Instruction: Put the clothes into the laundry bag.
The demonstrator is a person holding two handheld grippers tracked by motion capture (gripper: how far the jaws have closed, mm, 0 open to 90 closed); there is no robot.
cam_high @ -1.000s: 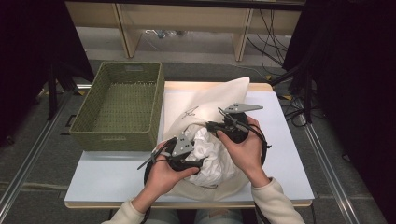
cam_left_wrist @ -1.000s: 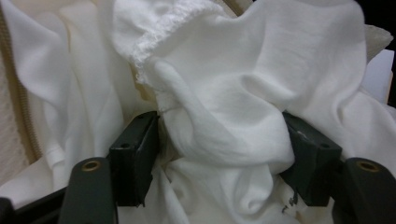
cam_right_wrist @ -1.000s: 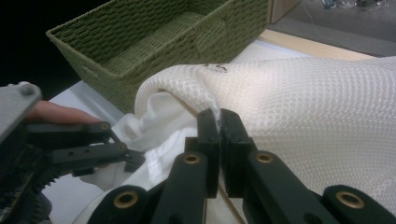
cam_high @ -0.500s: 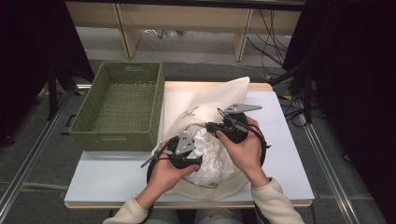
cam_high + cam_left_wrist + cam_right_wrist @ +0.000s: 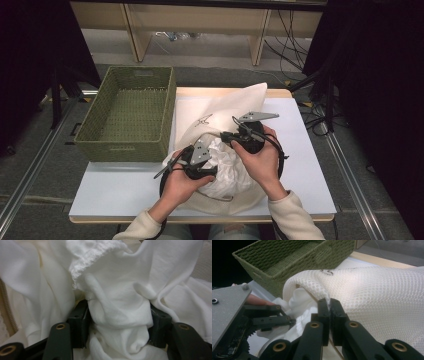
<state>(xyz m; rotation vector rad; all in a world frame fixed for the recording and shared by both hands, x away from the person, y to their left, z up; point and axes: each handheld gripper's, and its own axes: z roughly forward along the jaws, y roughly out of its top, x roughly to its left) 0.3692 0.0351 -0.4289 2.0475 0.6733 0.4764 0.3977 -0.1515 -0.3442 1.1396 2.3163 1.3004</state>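
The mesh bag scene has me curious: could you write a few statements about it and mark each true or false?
1. The right tool is clamped on the edge of the mesh laundry bag. True.
2. The left tool has white cloth bunched between its jaws, which have just been closing. True.
3. The green woven basket is full of clothes. False: its inside is bare.
4. The basket stands on the person's right. False: it stands on the left side of the table.

Even overhead light on counter; surroundings dark. Gripper views soft, near cloth overexposed, foreground fingers blurred.
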